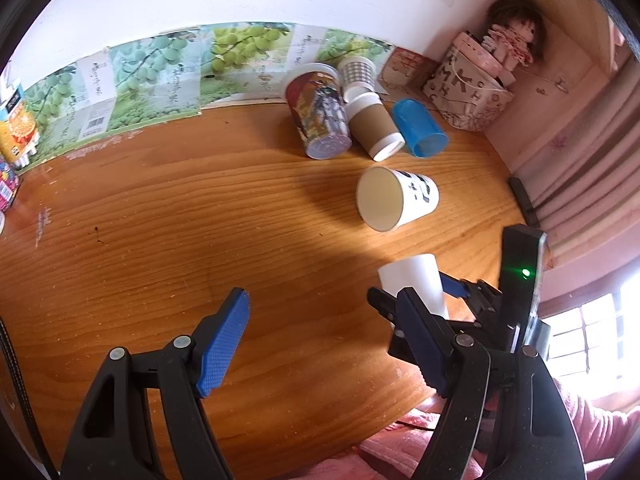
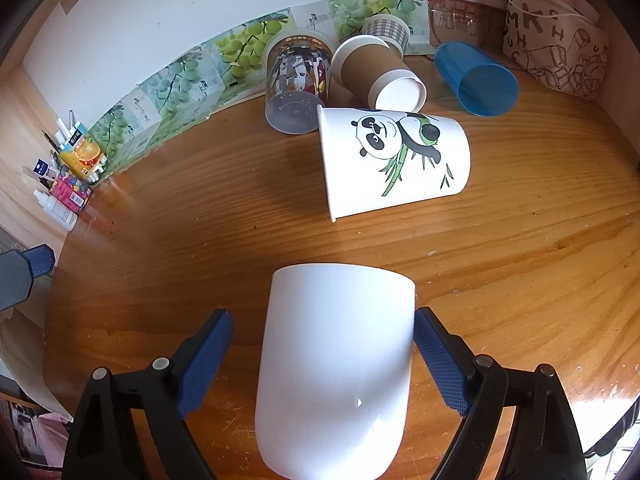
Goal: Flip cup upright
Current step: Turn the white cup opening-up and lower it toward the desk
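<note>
Wooden table [image 2: 520,248]: right gripper [image 2: 322,364] jaws spread around plain white cup [image 2: 336,372], not gripping; left gripper [image 1: 324,344] jaws spread, empty.

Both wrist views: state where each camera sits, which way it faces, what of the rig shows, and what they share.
Left wrist: sits on the left gripper, facing across the wooden table to the wall; its open fingers show, with the right gripper at right.
Right wrist: sits on the right gripper, facing the wall; its fingers flank the plain white cup.
Shared: that white cup, panda cup, brown-sleeved cup, blue cup.
</note>
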Motion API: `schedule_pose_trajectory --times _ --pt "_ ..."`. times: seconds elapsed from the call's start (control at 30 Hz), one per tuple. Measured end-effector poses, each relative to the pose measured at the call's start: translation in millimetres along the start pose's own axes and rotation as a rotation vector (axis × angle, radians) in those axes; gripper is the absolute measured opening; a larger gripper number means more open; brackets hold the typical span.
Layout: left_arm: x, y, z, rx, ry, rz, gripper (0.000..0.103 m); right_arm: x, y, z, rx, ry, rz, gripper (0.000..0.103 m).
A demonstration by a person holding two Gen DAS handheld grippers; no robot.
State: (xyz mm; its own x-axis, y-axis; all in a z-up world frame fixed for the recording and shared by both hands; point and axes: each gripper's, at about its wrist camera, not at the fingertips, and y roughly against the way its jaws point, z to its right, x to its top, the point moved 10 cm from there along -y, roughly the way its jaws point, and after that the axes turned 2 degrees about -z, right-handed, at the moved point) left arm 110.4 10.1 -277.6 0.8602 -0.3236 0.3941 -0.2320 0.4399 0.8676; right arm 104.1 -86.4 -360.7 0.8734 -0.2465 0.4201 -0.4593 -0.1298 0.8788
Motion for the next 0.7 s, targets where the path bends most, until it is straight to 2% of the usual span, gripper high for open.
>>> schedule_pose_trajectory --times 0.17,0.3,0.7 --pt "-7.4 -3.0 16.2 -0.045 -0.044 -0.034 0.079 2.6 -2.0 1.9 -0.008 -0.002 -0.001 0.082" --pt "-12.0 -4.1 23.3 -0.059 -0.064 -0.046 0.079 3.5 -2.8 0.3 -0.012 0.008 -0.003 0.071" --pt "-20.0 -4.5 31.6 -0.093 -0.088 -0.063 0.079 8.5 9.9 -12.0 -0.034 0.071 0.060 0.069"
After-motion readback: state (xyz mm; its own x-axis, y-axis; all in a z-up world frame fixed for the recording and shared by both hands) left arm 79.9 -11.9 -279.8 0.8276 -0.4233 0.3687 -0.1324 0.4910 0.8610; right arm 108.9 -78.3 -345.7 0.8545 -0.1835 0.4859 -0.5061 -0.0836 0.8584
